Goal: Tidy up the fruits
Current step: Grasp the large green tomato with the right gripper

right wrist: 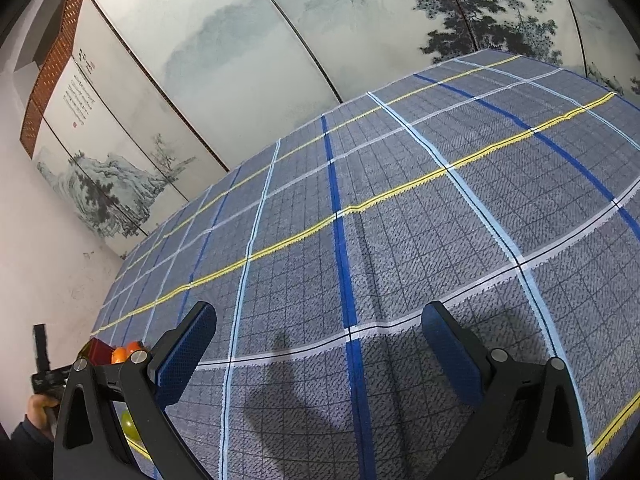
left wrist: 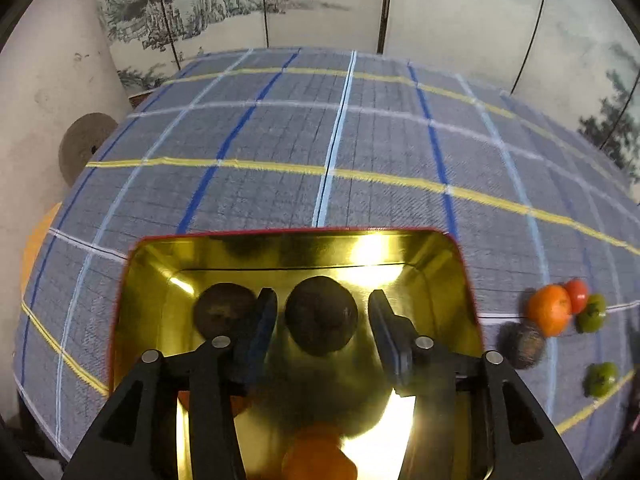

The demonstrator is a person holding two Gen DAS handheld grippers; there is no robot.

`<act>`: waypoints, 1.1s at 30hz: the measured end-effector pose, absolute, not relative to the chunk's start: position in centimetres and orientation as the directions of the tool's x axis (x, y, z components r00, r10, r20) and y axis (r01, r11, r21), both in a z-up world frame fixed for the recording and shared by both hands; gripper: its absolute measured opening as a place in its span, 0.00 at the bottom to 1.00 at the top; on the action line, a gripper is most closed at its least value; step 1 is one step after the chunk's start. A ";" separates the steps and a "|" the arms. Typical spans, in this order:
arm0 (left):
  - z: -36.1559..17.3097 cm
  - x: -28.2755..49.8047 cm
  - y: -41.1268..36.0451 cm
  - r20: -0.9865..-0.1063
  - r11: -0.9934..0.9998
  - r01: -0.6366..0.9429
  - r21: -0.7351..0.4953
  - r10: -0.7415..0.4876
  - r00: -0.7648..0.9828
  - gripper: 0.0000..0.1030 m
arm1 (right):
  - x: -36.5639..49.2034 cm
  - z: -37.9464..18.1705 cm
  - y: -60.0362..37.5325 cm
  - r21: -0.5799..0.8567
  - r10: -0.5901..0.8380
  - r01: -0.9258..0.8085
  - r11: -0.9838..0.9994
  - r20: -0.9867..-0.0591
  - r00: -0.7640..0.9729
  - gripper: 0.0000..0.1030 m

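Observation:
A gold tray with a red rim [left wrist: 452, 264] lies on the checked blue cloth. Two dark brown round fruits rest in it: one [left wrist: 226, 310] to the left, one [left wrist: 320, 320] between the fingers of my left gripper [left wrist: 322, 296]. The pads stand a little clear of that fruit on both sides, so the gripper is open. An orange fruit [left wrist: 320, 456] lies in the tray's near end. My right gripper [right wrist: 320, 312] hangs open over bare cloth with nothing in it. The tray's corner [right wrist: 98, 350] and orange fruits [right wrist: 124, 352] show at its far left.
Loose fruit lies on the cloth right of the tray: an orange one [left wrist: 550, 310], a red one [left wrist: 578, 294], two green ones [left wrist: 592, 314] [left wrist: 600, 378] and a dark one [left wrist: 524, 344]. A painted folding screen [left wrist: 320, 0] stands behind the table. A grey stone disc [left wrist: 84, 148] leans at left.

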State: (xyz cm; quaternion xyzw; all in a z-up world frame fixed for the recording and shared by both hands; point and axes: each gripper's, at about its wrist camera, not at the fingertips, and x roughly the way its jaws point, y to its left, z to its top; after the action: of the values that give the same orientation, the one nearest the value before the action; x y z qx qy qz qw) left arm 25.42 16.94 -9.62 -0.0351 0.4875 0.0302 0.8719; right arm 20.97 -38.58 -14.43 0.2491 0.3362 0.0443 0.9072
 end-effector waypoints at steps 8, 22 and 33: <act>-1.4 15.6 20.8 -0.689 0.985 -0.076 -0.155 -0.052 0.723 0.82 | 21.6 -14.4 -37.6 0.417 0.212 0.103 0.903 -0.641 0.737 1.00; -8.8 -3.8 23.1 -0.650 0.938 -0.266 -0.223 0.060 0.758 0.92 | 16.7 -11.6 -21.6 0.192 0.347 -0.298 0.935 -0.674 0.652 1.00; -12.4 -5.4 18.6 -0.707 0.944 -0.183 -0.275 -0.069 0.704 0.92 | 17.8 -14.4 -14.8 0.136 0.345 -0.389 0.911 -0.767 0.541 0.54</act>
State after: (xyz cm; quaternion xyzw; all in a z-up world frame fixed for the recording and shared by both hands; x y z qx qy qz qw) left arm -5.36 18.61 -12.40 -0.1644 0.3836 0.0312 0.9082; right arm 17.80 -14.77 -14.42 -0.0251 0.4309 0.2092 0.8774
